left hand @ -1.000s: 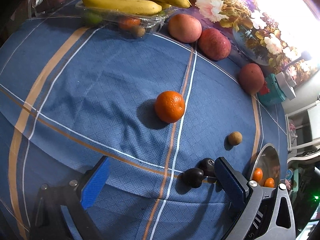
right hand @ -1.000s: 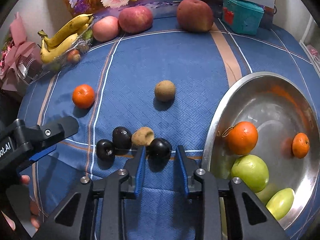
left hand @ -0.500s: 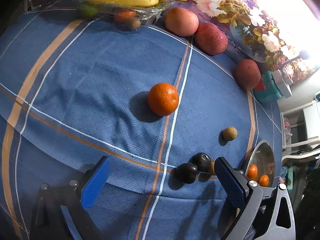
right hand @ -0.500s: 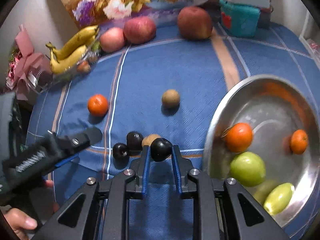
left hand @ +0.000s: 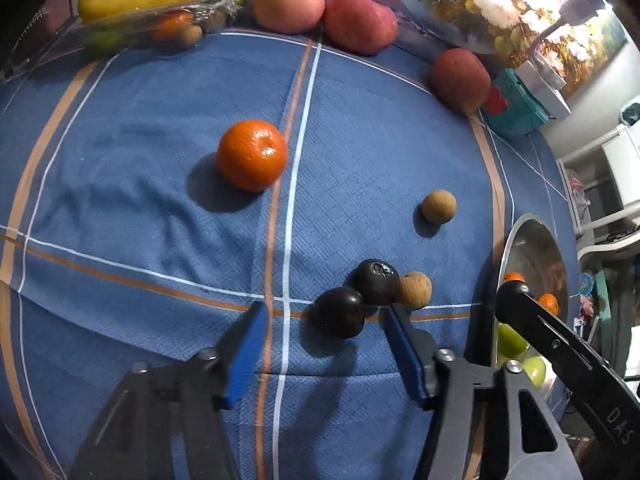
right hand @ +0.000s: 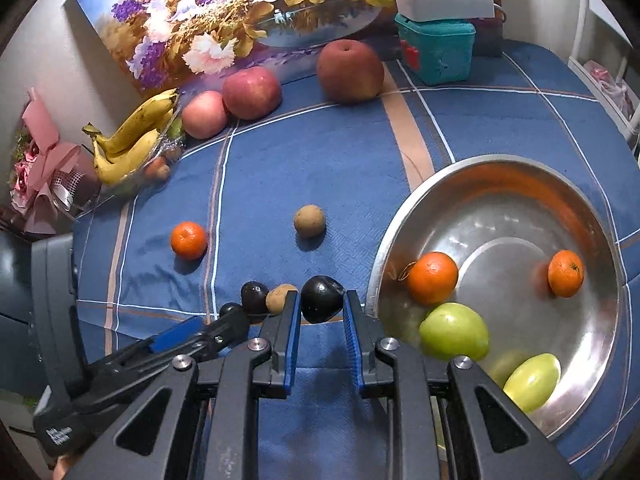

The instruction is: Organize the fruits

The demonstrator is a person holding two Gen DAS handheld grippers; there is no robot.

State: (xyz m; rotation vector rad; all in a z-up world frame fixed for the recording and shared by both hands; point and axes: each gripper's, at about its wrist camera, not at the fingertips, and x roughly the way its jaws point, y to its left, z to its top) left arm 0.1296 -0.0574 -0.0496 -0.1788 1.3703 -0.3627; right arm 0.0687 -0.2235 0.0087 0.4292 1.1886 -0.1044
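A dark plum is clamped between the blue pads of the right gripper and is held just above the blue checked cloth that covers the bench, right beside the rim of the steel bowl. Inside the bowl two oranges and two green apples are seen.

Over on the left, the left gripper is being closed, its jaws still apart. A second dark plum is framed between its pads, nearer the right pad, and no pad is seen pressing on it. A third dark plum is touching that one from behind, and a small brown fruit is tucked against it on the right side.

Further out on the cloth, a lone orange is left well apart from the cluster, and another small brown fruit sits by itself between the cluster and the far edge. Along the back, bananas are piled on a clear tray, two red apples are lined up side by side, and a larger reddish-brown fruit is set near a teal box. A flower painting is propped behind them all.
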